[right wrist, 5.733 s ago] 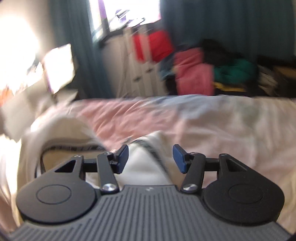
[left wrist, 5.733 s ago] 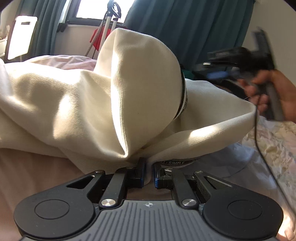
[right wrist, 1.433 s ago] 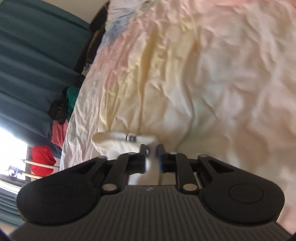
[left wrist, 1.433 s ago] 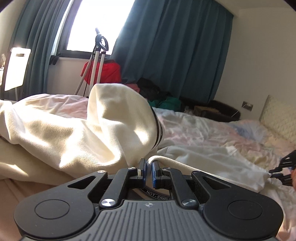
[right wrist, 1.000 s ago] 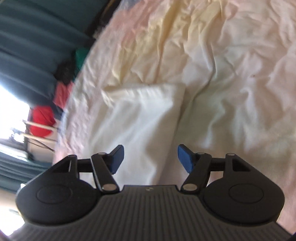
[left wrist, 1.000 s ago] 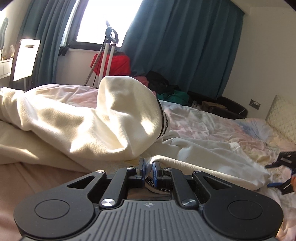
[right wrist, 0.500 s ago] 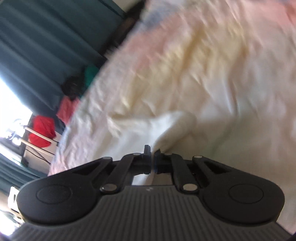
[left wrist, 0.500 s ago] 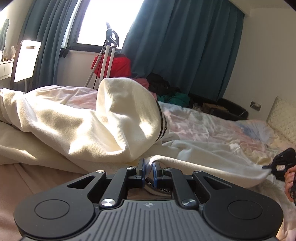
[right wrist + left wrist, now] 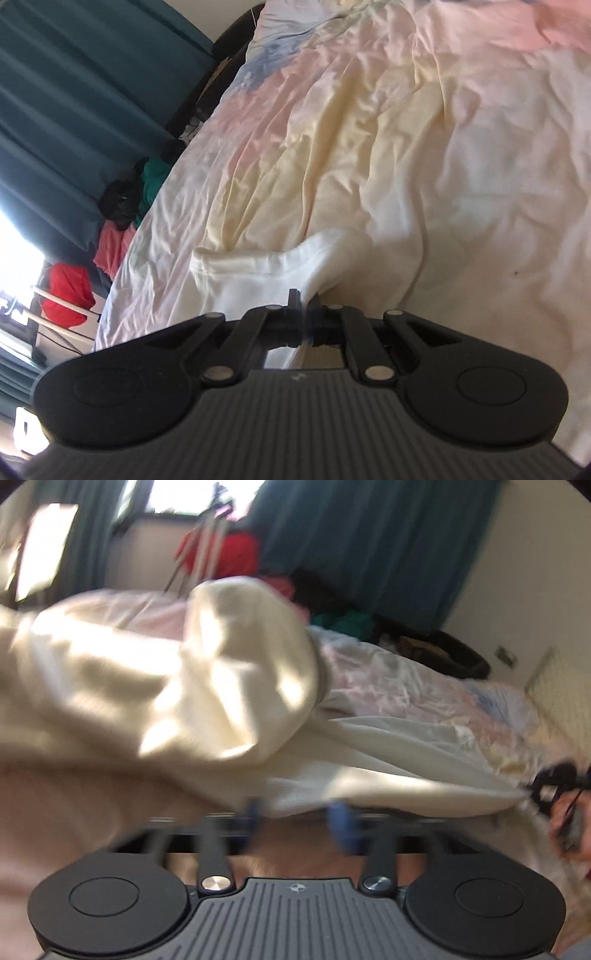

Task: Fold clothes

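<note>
A cream ribbed garment [image 9: 207, 686] lies bunched on the bed, one fold standing up and a long flap stretching right. The left gripper [image 9: 297, 818] is blurred and its jaws are opening; the blue pads [image 9: 341, 823] stand apart, with the garment's near edge just beyond them and not pressed. The right gripper [image 9: 304, 317] is shut on a corner of the cream garment [image 9: 266, 273], which rises off the sheet. In the left wrist view the right gripper [image 9: 552, 782] shows at the far right, pinching the flap's tip beside a person's hand [image 9: 569, 823].
A rumpled pastel bedsheet [image 9: 424, 147] covers the bed. Teal curtains [image 9: 369, 546] hang behind, with a sunlit window [image 9: 177, 494]. A red garment on a stand [image 9: 225, 554] and a pile of dark, green and pink clothes [image 9: 125, 206] sit past the bed's far edge.
The left jaws have sprung apart and let go of the garment's edge, and that view has tilted and blurred. The right jaws, open a second ago, closed on the garment's corner and lifted it slightly.
</note>
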